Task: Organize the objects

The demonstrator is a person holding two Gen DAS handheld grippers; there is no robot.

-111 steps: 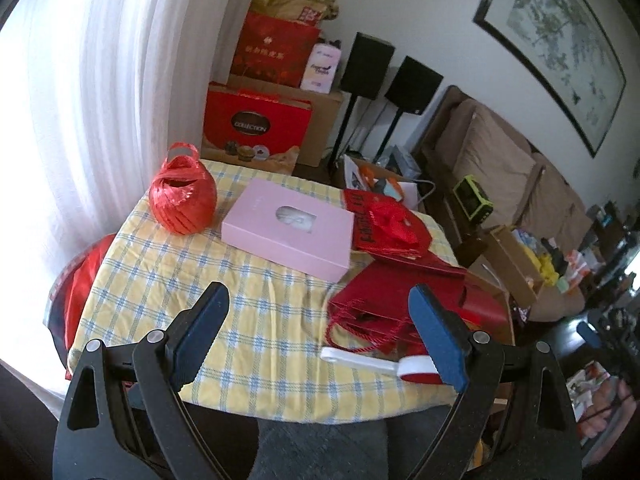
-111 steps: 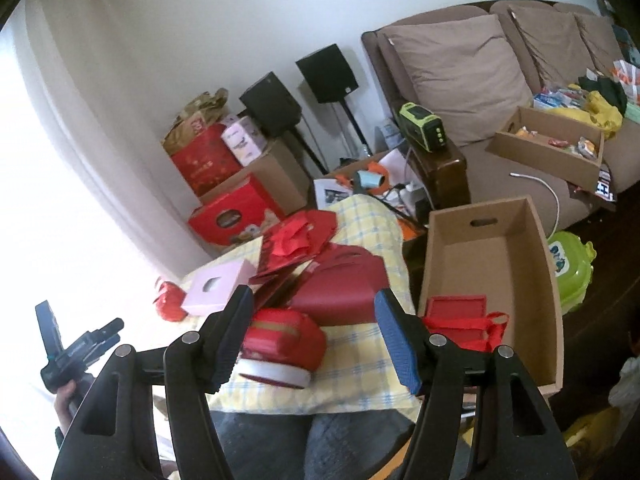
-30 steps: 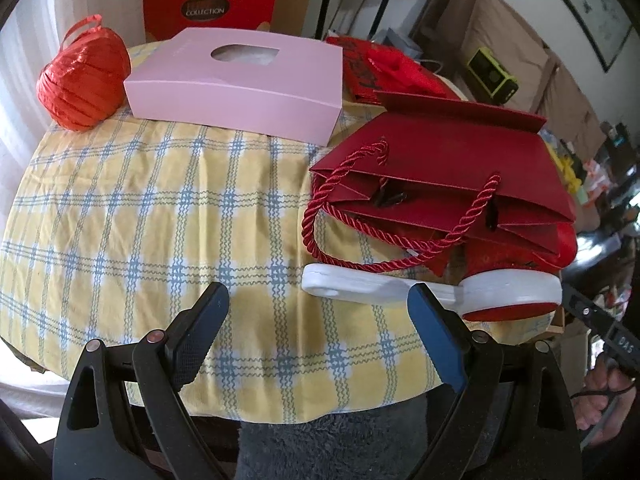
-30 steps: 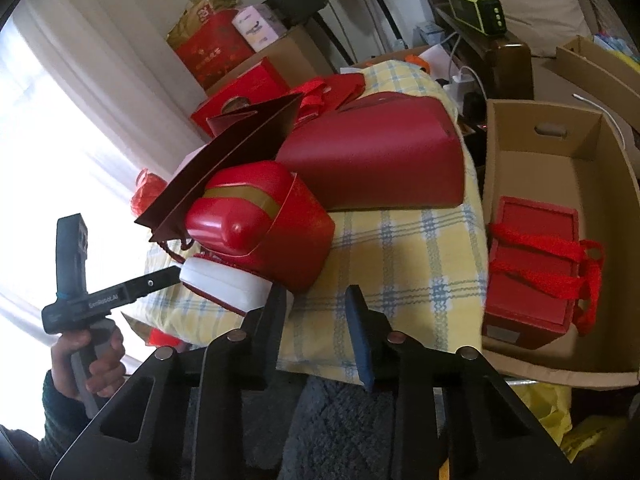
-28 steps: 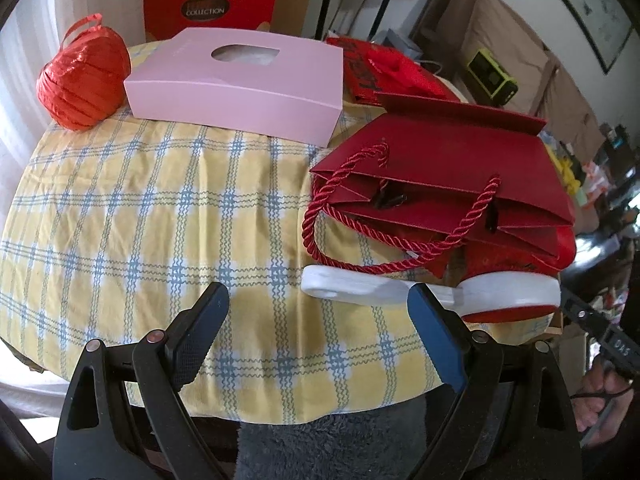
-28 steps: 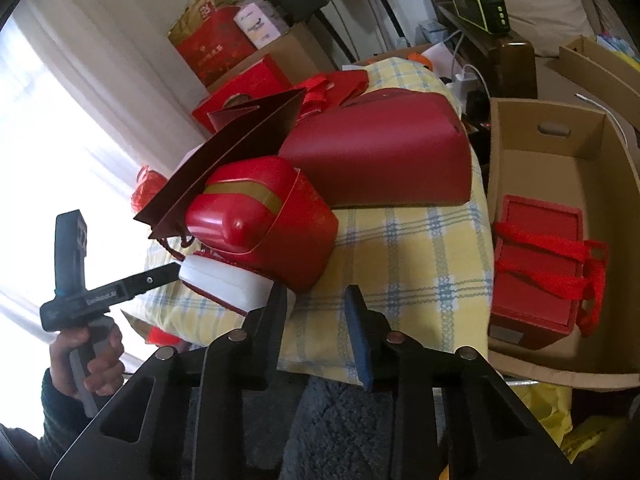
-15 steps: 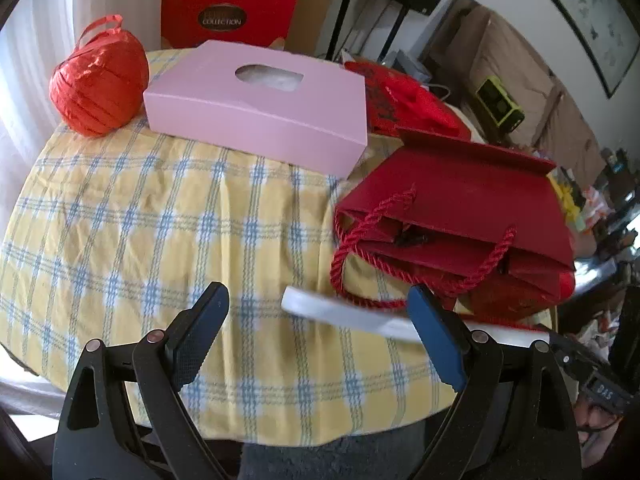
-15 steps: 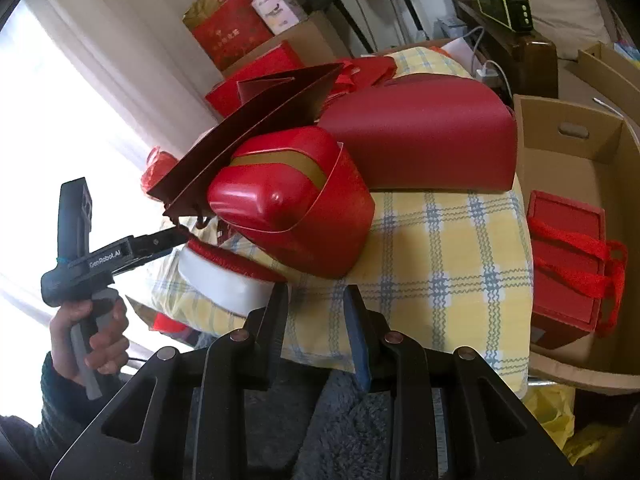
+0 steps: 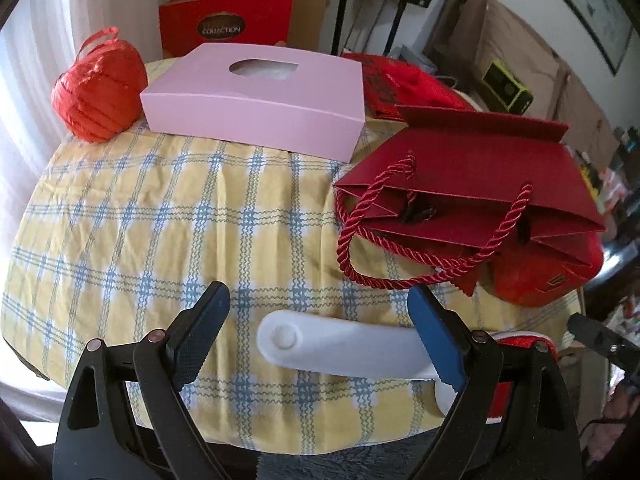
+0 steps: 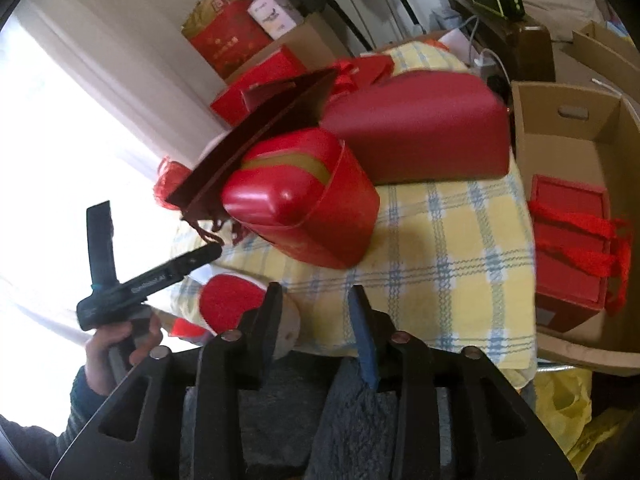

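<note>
Table: checked yellow cloth [image 9: 160, 216], crowded with red gift packaging.
White handle [image 9: 340, 344]: lay between the wide-open left gripper [image 9: 316, 336], untouched.
Right gripper [image 10: 314, 320]: narrow, just opening, empty.
Advice: centre pads before closing.

"COLLECTION" on the red gift box [image 9: 225, 24] behind the table, other print apparently too blurred to read

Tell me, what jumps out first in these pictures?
All the red: a dark red gift bag with rope handles lies on the yellow checked tablecloth, a glossy red box beneath its edge. A pale pink box sits further back, beside a ball of red ribbon.
</note>
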